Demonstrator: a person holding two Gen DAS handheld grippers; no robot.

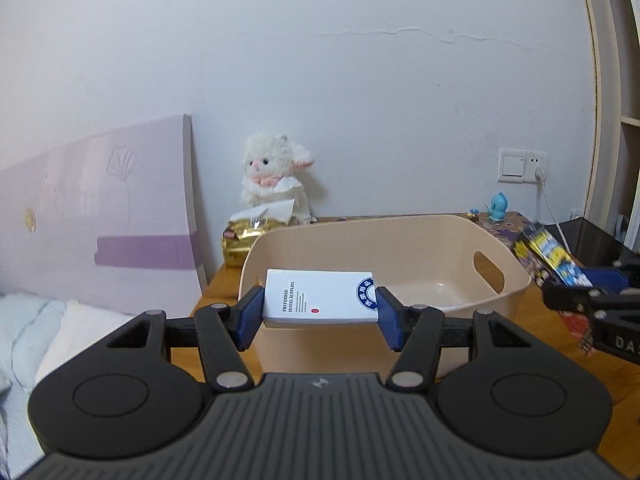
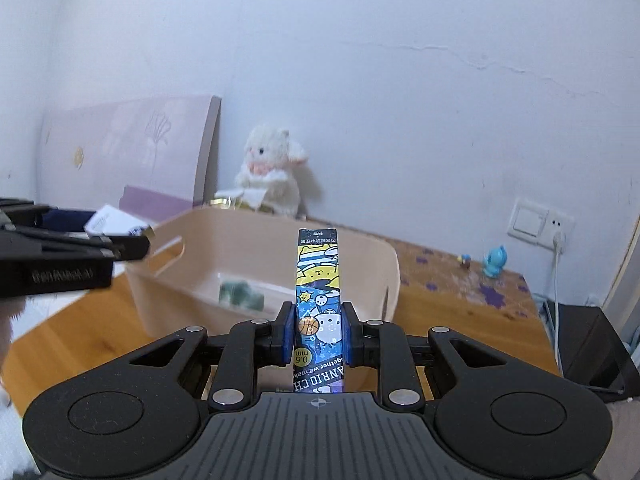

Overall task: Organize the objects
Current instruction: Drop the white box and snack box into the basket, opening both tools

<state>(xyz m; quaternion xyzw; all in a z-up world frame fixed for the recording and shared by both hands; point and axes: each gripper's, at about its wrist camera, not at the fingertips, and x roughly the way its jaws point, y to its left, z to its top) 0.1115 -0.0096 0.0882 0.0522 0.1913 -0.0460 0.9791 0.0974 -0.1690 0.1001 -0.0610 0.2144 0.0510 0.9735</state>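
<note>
My left gripper (image 1: 319,307) is shut on a flat white box (image 1: 316,298) printed "Preferred Hotel Supplies" and holds it level above the near rim of a beige plastic bin (image 1: 460,236). My right gripper (image 2: 318,332) is shut on a long cartoon-printed pen box (image 2: 319,280), held upright in front of the bin (image 2: 394,268). A small green object (image 2: 240,294) lies on the bin floor. The left gripper (image 2: 132,246) with the white box (image 2: 114,220) shows at the left of the right wrist view. The pen box (image 1: 556,260) shows at the right of the left wrist view.
The bin sits on a wooden desk (image 2: 440,304) against the wall. A white plush lamb (image 1: 276,176) and a gold packet (image 1: 240,238) stand behind it. A blue figurine (image 1: 498,206), a wall socket (image 1: 522,166) with a white cable, a pink headboard (image 1: 100,216) and bedding (image 1: 40,328) are nearby.
</note>
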